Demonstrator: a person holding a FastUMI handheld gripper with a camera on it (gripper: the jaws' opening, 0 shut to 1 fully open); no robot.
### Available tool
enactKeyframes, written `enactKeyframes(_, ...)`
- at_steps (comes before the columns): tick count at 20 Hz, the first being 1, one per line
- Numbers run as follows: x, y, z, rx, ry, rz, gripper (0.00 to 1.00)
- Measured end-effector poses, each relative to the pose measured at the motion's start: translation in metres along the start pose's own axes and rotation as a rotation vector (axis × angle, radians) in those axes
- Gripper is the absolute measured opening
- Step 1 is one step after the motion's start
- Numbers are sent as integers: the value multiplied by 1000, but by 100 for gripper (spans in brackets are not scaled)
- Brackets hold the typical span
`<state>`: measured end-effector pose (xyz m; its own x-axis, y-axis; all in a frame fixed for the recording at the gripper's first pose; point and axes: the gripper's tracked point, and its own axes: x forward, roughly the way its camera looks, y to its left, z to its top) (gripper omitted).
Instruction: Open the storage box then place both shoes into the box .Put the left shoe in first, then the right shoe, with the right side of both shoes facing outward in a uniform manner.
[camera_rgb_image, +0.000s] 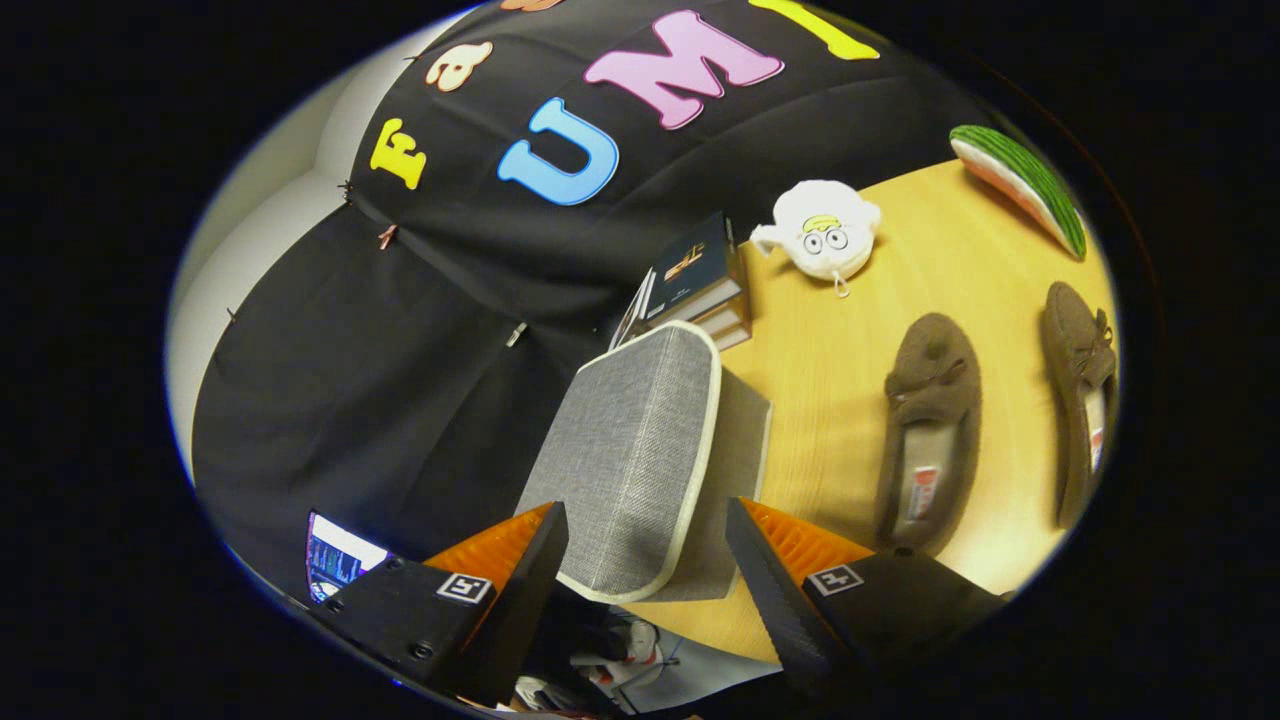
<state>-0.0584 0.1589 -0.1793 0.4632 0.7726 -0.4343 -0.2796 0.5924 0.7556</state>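
Observation:
The grey fabric storage box (742, 440) with white trim stands at the edge of the wooden table (830, 390). Its lid (640, 440) faces me and looks down on the box. My gripper (648, 515) is open, its fingers (535, 555) standing on either side of the lid's near end; I cannot see them pressing on it. Two brown slippers lie on the table beyond the box: one shoe (930, 430) close to it, the other shoe (1080, 400) farther out, both lying parallel with insoles showing.
A stack of books (695, 280) stands just past the box against the black cloth wall. A white plush toy (825, 235) and a watermelon-slice toy (1020, 185) lie farther along the table. A lit screen (335, 555) shows beside one finger.

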Motion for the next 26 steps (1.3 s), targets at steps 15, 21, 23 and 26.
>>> enactKeyframes(15,61,6,-29,327,228,195,76)
enactKeyframes(21,46,7,-13,401,207,184,23)
enactKeyframes(23,46,12,-10,422,199,187,11)
enactKeyframes(26,39,17,-15,432,260,191,6)
